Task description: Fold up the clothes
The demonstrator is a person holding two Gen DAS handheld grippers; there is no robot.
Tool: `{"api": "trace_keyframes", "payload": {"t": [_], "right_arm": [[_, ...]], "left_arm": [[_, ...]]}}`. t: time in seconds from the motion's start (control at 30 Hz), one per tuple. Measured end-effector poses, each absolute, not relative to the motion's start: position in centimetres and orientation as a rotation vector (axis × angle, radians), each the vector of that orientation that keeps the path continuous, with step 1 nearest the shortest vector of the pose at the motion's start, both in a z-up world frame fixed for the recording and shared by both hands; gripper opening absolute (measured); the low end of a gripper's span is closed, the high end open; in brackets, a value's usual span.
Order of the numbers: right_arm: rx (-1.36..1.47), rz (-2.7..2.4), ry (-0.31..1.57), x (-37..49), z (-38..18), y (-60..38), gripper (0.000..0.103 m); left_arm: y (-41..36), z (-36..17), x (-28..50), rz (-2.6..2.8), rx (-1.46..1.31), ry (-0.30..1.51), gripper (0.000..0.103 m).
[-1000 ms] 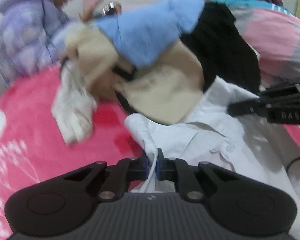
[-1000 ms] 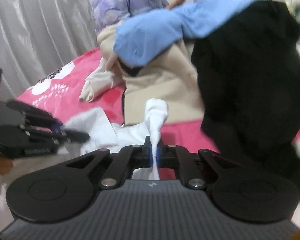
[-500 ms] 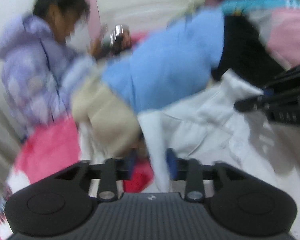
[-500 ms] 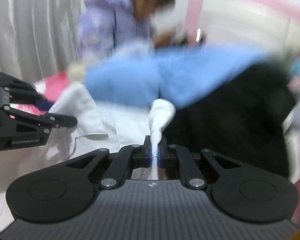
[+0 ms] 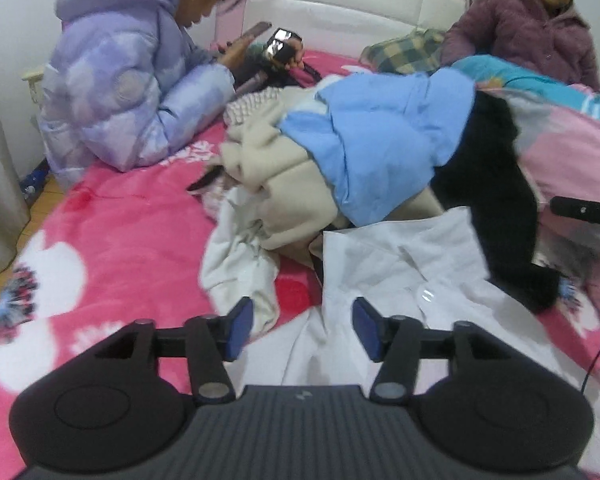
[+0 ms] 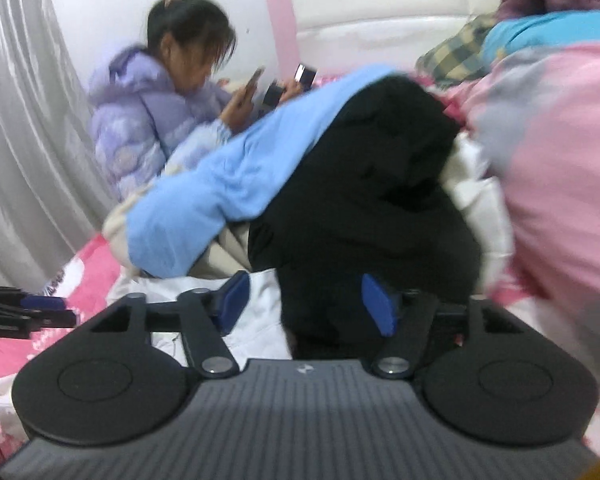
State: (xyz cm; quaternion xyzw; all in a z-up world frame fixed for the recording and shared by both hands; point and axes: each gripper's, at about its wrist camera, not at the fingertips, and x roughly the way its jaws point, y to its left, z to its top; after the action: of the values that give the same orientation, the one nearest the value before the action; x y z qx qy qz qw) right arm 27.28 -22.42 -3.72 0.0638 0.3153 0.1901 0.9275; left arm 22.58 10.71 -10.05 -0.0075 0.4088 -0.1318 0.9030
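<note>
Both wrist views look low and close across the bed toward the blue garment [image 5: 384,148] [image 6: 224,184], shared centrally, left view from farther left.

white shirt [image 5: 400,276], rumpled, collar up, on bed

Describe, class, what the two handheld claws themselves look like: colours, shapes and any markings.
Each claw, left and right, has a grey ribbed body with a small pale logo, flanked by two rounded black housings with circular insets. Black linkage bars with silver pivot pins carry two fingers tipped with blue pads. Seen from the right wrist camera, the left claw's side bears pale lettering, too blurred to read.
</note>
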Motion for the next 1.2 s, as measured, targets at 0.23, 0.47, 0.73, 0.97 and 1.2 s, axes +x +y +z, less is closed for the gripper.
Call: {"api": "trace_keyframes", "payload": {"t": [0.23,0.47,0.73,0.97,1.2], "right_arm": [[0.028,0.366,0.603,17.6,2.7,-25.7,0.102],[0.077,0.389,0.681,6.0,4.7,-27.3,0.102],[0.516,0.366,0.721,-4.3,-2.3,-29.1,0.102],[0.455,0.468,0.819,-3.5,-4.0,-25.7,0.102],[0.422,0.500,0.889,-4.5,-5.5,-24.6,0.102]], "left_arm": [[19.2,-2.6,13.5,-0.145,0.013,0.802,0.070],[27.1,-3.7,5.9,0.078,0.050,0.987,0.073],[27.6,-11.5,-0.3,0.162,-0.074,1.211,0.072],[18.4,-17.8,-1.1,0.043,0.356,1.229,0.067],[21.1,-16.9,-1.6,0.131,0.398,1.238,0.004]]}}
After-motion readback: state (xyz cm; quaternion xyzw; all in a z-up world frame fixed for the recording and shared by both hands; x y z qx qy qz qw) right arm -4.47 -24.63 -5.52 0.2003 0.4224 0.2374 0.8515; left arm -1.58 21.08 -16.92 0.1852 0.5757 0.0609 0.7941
